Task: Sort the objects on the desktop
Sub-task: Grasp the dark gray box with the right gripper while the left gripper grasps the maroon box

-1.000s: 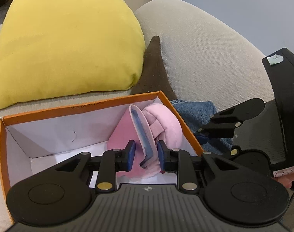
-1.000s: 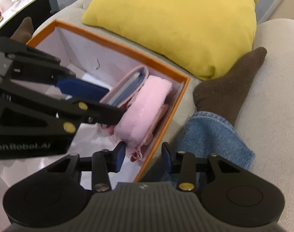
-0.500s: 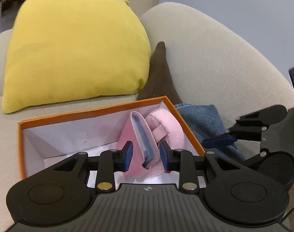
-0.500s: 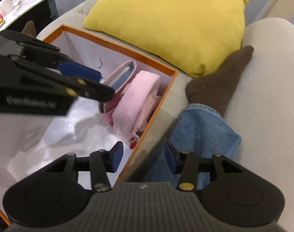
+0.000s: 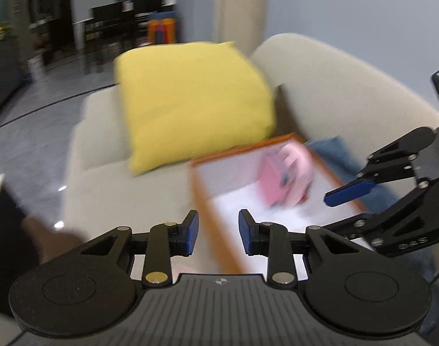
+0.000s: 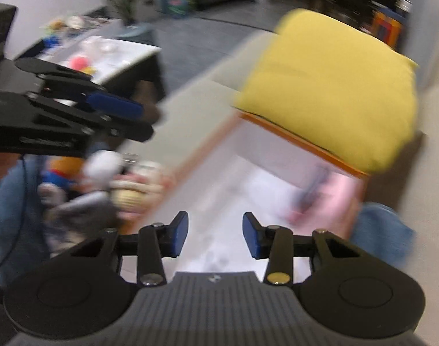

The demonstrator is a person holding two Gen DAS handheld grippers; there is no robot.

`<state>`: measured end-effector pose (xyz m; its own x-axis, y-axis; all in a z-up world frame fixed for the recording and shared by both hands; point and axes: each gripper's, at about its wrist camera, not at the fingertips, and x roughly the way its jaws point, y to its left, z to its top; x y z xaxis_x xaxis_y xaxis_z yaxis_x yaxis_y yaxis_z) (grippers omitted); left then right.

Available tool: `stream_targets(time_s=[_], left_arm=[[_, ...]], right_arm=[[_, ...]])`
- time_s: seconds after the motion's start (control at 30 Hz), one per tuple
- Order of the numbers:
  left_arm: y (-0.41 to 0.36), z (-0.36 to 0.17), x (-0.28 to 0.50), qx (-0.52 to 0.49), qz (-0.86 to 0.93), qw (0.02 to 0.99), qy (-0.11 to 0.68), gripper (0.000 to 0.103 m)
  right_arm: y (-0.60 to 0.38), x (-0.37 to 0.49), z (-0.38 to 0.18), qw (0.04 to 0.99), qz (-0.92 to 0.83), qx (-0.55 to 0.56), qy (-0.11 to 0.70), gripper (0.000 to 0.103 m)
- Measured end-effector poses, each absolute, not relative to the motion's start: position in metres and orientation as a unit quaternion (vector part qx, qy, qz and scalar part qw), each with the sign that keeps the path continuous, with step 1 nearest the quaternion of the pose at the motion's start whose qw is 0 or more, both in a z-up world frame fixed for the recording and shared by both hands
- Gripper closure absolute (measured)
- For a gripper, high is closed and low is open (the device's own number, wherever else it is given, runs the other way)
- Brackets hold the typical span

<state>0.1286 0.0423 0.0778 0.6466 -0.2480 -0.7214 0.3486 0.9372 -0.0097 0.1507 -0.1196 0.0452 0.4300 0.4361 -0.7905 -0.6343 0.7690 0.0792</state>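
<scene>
An orange-rimmed box (image 5: 207, 201) with a white inside lies on the beige sofa; it also shows in the right wrist view (image 6: 300, 141). Pink soft items (image 5: 285, 173) stand in its far right corner, blurred in the right wrist view (image 6: 326, 196). My left gripper (image 5: 218, 232) is open and empty above the box's left edge. My right gripper (image 6: 215, 235) is open and empty above the box's near part. A blurred pile of small toys (image 6: 104, 181) lies left of the box.
A yellow cushion (image 5: 190, 101) leans on the sofa back behind the box. Blue denim (image 6: 384, 230) lies right of the box. A white table (image 6: 104, 54) with small things stands beyond the sofa. Both views are motion-blurred.
My left gripper has let go of the pink pouch, opened and pulled back up and to the left. My right gripper has swung left, over the box, and opened wider.
</scene>
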Motion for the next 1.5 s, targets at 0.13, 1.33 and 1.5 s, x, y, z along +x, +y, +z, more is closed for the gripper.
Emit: stream_targets(time_s=[0.13, 1.33, 1.5], left_arm=[[0.085, 0.06, 0.088, 0.049, -0.099, 0.904, 0.412, 0.069], [0.167, -0.07, -0.015, -0.21, 0.037, 0.81, 0.546, 0.049], [0.163, -0.072, -0.021, -0.223, 0.065, 0.823, 0.518, 0.049]], right_arm=[[-0.073, 0.129, 0.025, 0.813, 0.369, -0.088, 0.443, 0.062], [0.039, 0.161, -0.085, 0.694, 0.288, -0.011, 0.66, 0.055], [0.028, 0.155, -0.068, 0.703, 0.311, -0.007, 0.64, 0.061]])
